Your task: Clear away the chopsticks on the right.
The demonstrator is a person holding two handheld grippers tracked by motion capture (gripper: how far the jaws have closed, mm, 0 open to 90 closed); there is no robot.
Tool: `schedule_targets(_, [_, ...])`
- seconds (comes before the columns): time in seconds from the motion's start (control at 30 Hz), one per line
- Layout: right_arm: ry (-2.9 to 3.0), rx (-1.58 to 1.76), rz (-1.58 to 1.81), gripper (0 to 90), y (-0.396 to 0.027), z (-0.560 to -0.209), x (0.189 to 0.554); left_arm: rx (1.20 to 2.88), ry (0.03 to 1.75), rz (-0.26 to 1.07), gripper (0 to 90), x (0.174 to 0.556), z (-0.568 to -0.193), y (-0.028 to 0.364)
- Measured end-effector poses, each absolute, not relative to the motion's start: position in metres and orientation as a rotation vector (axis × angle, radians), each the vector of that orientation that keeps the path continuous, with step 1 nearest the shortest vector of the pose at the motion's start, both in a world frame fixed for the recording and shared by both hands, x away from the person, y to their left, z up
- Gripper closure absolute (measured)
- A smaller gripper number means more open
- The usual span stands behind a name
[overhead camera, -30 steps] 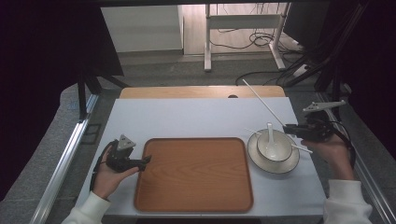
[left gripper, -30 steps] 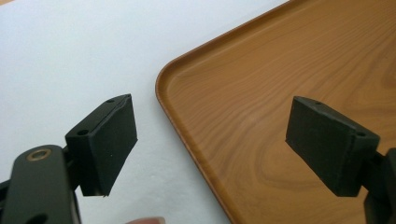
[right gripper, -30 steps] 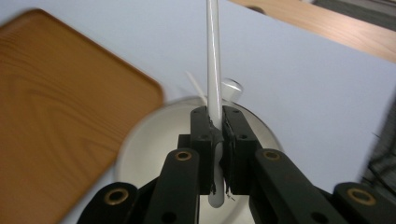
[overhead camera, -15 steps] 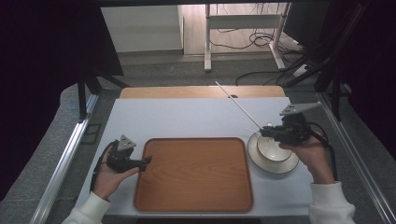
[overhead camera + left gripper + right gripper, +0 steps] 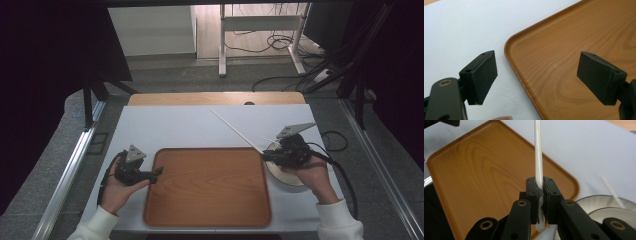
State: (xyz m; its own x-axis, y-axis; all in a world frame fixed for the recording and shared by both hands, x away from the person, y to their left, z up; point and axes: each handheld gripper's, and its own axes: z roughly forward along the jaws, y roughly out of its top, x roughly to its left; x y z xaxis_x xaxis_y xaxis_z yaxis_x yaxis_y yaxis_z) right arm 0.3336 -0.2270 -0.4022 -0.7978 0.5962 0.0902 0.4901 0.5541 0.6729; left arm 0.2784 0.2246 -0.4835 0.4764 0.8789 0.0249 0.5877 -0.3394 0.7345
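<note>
A brown wooden tray [image 5: 207,185] lies in the middle of the white table top. At the tray's right edge my right gripper [image 5: 264,156] is shut on a long white chopstick [image 5: 235,130], which points up and to the left over the table. The right gripper view has the chopstick [image 5: 538,150] pinched between the pads of the right gripper [image 5: 541,185] above the tray [image 5: 486,170]. My left gripper [image 5: 159,172] rests at the tray's left edge, open. In the left gripper view nothing sits between the jaws of the left gripper [image 5: 536,77], which straddle the tray's corner [image 5: 574,37].
A white bowl on a saucer [image 5: 276,172] stands right of the tray, partly under the right hand; a second white stick [image 5: 611,191] leans in it. A wooden strip [image 5: 215,98] borders the table's far side. Metal rails [image 5: 70,170] run along both sides.
The right gripper has carried the chopstick leftward and a little down, from beside the bowl to the tray's right edge. The left gripper has stayed put.
</note>
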Motion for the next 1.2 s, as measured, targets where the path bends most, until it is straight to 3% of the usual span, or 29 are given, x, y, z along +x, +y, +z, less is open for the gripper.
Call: schedule_targets(1.2, [2.846,0.928,0.694,83.0,-0.191,-0.478,0.292,2.077,1.196,0.567,16.2,0.275,-0.488,0.221])
